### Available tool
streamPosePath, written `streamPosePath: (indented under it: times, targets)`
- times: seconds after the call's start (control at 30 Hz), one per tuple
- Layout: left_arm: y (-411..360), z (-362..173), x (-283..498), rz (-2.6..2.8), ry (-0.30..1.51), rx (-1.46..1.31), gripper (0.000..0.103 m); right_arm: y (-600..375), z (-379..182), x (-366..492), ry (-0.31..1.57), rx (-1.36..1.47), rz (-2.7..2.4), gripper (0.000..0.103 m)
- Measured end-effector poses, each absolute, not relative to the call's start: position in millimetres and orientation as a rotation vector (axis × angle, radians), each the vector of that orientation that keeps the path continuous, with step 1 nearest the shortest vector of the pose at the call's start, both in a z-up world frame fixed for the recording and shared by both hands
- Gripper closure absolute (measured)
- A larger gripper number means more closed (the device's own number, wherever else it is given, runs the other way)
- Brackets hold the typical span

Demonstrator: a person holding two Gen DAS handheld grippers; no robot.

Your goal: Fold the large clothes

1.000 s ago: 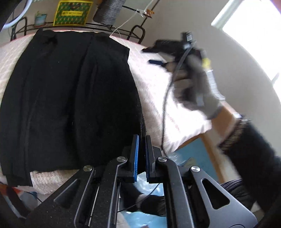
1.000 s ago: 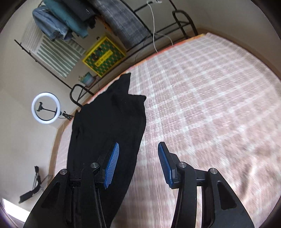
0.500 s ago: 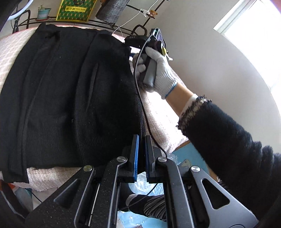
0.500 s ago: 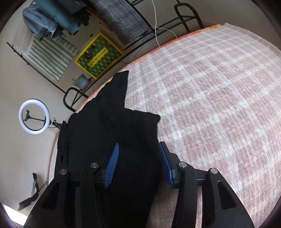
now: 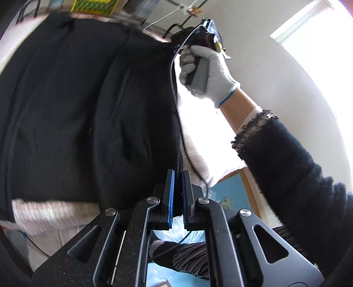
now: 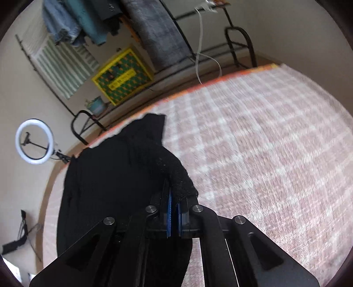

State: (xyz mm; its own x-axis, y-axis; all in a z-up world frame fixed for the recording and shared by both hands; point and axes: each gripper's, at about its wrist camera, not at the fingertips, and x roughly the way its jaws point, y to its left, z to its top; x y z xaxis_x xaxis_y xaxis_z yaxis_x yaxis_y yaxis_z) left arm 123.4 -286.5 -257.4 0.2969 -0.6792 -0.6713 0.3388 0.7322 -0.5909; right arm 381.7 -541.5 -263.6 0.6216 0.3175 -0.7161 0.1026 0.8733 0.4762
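Ahead of my right gripper I see a pink checked bedspread [image 6: 264, 143] and a black metal rack [image 6: 240, 44] against a cream wall [image 6: 286, 26]. Ring light [image 6: 34, 141] far left of it; bright window [image 5: 313, 44] upper right of my left gripper.

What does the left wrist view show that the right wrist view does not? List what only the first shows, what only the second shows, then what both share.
Only the left wrist view: the person's gloved right hand gripping its handle, a dark fuzzy sleeve and a bright window.

Only the right wrist view: a ring light, a striped panel on the wall and clothes on a rack.

Both: the black garment on the pink checked blanket, each view's own tool closed on its edge, and the yellow box.
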Motion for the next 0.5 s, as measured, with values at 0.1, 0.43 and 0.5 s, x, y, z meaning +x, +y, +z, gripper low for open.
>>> streamPosePath:
  times: [0.1,0.43,0.5]
  targets:
    - [-280.3,-256.5,122.3,-0.700,1.065,-0.396,0.099,-536.3,-279.3,385.5,0.945,0.487,0.116,0.100]
    - [-275.3,-246.9,122.6,-0.710,1.037,-0.443,0.099,-527.3,-286.3,389.9,0.989,0.567,0.159,0.083]
    - [-272.4,-247.6,122.4,-0.710,1.035,-0.456,0.099,-514.7,-281.4,392.4,1.000,0.515,0.168,0.098]
